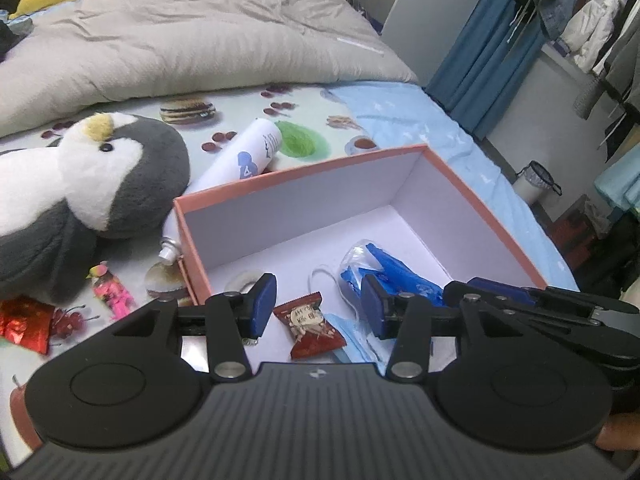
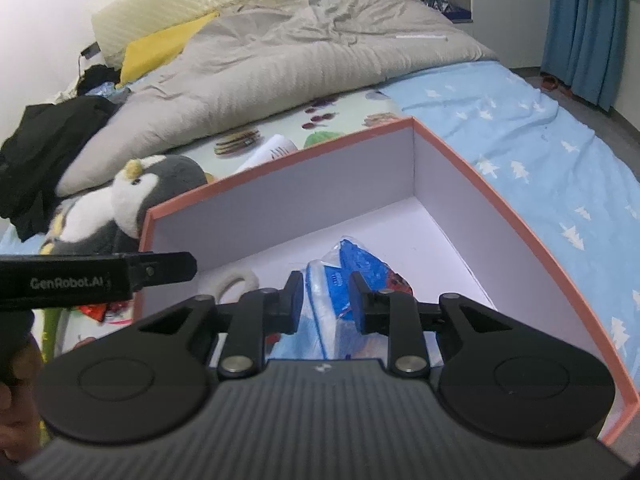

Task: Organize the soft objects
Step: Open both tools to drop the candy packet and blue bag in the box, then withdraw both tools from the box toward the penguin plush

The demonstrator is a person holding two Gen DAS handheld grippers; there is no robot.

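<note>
While both cameras look down into the pink-rimmed box on the bed, each shows things the other misses. From the left wrist view, the left gripper hangs spread apart and grasps nothing, above a red snack packet lying on the box floor beside a light blue face mask; past its right finger sits the blue tissue pack in clear wrap. That view alone shows the things outside the box clearly: a grey and white plush penguin lying just left of the box, a white tube against the box's far left corner, a pink wrapper and a red foil packet on the printed sheet. From the right wrist view, the right gripper is clenched on the tissue pack, its pads pressing both sides low inside the box. The left gripper's arm crosses the left edge there. A white ring lies on the box floor; in the left view it is mostly hidden behind a finger. The penguin is partly cut off by the box wall, and the snack packet is hidden under the right gripper body. A grey duvet covers the far bed.
</note>
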